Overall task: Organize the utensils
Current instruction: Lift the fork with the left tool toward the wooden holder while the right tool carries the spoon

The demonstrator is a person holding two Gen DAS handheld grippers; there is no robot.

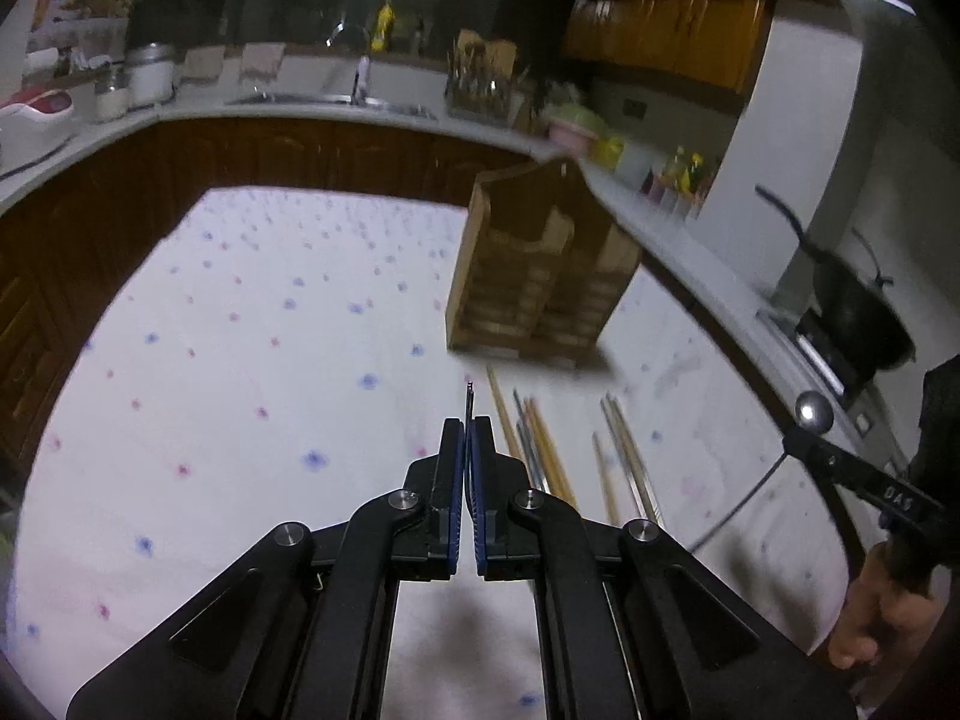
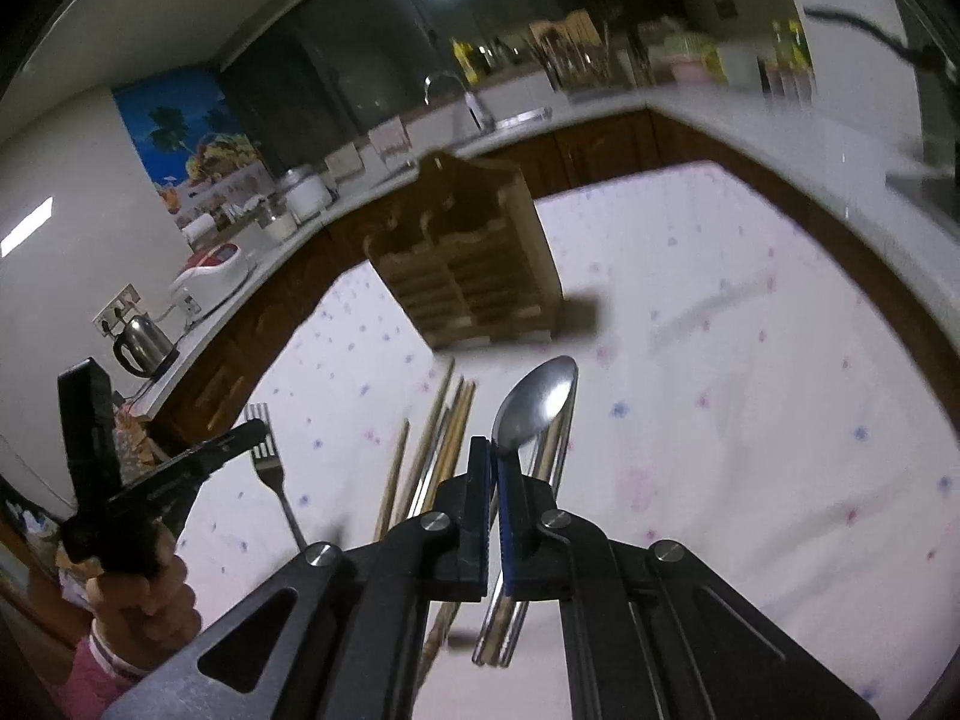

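My left gripper [image 1: 468, 426] is shut on a metal fork [image 2: 267, 450]. In the left wrist view the fork shows only as a thin edge poking out past the fingertips. My right gripper [image 2: 491, 444] is shut on a steel spoon [image 2: 540, 402] at its neck, with the bowl pointing forward and the handle running back under the jaws. Both utensils hang above the table. Several wooden and metal chopsticks [image 1: 540, 444] lie side by side on the cloth below. Behind them stands a wooden utensil holder [image 1: 540, 264] with slatted compartments.
A white tablecloth [image 1: 270, 330] with small blue and pink flowers covers the table. A kitchen counter [image 1: 360, 111] with a sink wraps around behind. A black wok [image 1: 858, 312] is at the right. A kettle [image 2: 141, 342] and a rice cooker [image 2: 210, 276] sit at the left.
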